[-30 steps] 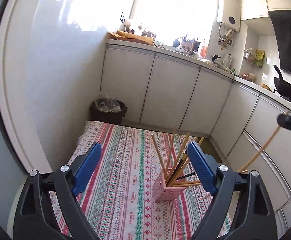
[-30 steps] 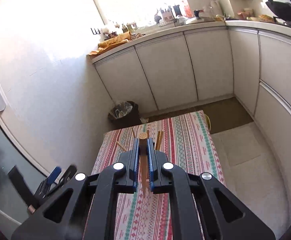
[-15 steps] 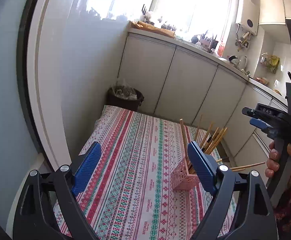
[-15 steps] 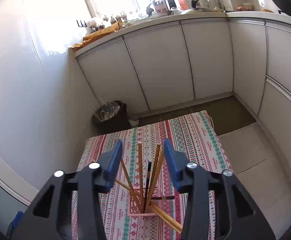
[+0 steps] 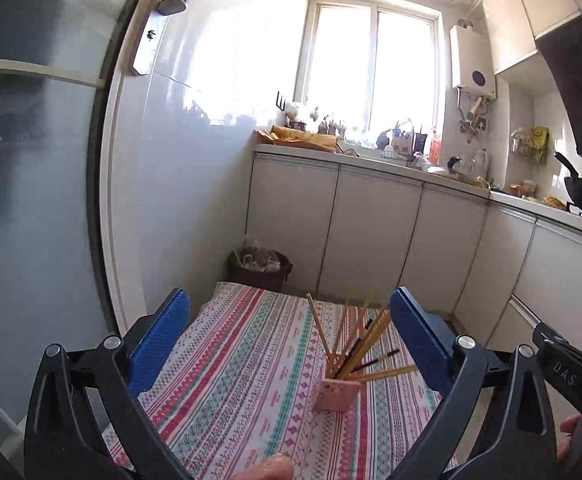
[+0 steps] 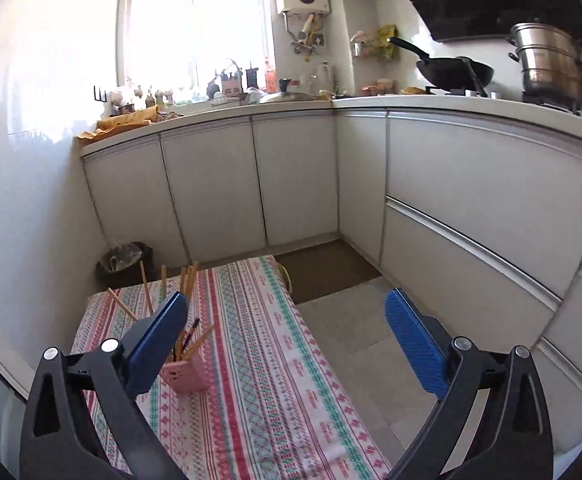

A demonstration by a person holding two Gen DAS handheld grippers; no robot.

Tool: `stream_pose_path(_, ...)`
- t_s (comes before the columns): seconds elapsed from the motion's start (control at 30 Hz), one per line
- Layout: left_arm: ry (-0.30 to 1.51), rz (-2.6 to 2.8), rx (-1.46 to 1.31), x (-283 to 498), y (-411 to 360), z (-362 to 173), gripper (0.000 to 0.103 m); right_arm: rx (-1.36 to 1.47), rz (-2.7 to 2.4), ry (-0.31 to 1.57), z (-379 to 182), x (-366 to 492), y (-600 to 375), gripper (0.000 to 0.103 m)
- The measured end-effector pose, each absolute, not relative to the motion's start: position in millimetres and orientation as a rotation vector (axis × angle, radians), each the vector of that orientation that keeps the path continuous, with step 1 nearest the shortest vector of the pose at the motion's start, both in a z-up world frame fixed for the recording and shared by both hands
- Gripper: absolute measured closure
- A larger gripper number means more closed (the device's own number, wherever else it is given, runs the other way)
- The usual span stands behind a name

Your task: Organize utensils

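A pink holder (image 5: 338, 395) stands on the striped tablecloth (image 5: 243, 360), filled with several wooden and black chopsticks (image 5: 355, 344) that fan out. My left gripper (image 5: 291, 344) is open and empty, held back above the table's near end. The holder (image 6: 185, 378) also shows in the right wrist view, partly behind the left finger (image 6: 157, 346). My right gripper (image 6: 287, 344) is open and empty, raised to the right of the holder. Part of the right gripper's body (image 5: 567, 372) shows at the left wrist view's right edge.
White cabinets (image 6: 251, 184) run along the back and right under a cluttered counter (image 6: 291, 100). A dark bin (image 5: 260, 269) stands beyond the table's far end. A glass door (image 5: 31, 200) is at the left. Tiled floor (image 6: 371, 344) lies right of the table.
My right gripper opened and let a chopstick go into the holder, then drew back and swung right. My left gripper tilted upward, staying open.
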State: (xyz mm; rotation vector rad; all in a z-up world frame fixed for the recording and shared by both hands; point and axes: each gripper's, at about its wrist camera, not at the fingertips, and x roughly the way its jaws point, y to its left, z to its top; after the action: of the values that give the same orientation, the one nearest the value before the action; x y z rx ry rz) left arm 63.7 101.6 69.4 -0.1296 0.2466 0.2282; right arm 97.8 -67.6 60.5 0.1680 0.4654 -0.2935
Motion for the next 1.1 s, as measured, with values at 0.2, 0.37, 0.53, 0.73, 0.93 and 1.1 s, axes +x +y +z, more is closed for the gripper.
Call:
stream_pose_path(0.2,0.400,0.335,-0.021,39,60,56,0.007,0.147,-0.318,0.501,54,47,-79,0.007)
stream_pose_path(0.37,0.426,0.341,-0.039,14,57,54,0.007,0.160,-0.313,0.524,49,29,-82,0.007)
stream_pose_path(0.53,0.432,0.306,-0.026,-3,48,63,0.007,0.181,-0.292,0.538,46,19,-84,0.007)
stream_pose_path(0.73,0.434,0.272,-0.021,-11,40,64,0.007,0.159,-0.311,0.515,49,6,-87,0.007)
stream_pose_path(0.93,0.438,0.241,-0.024,-11,35,64,0.007,0.166,-0.336,0.517,46,1,-97,0.007)
stream_pose_path(1.1,0.434,0.225,-0.027,-9,25,62,0.007,0.185,-0.360,0.525,43,-4,-110,0.007)
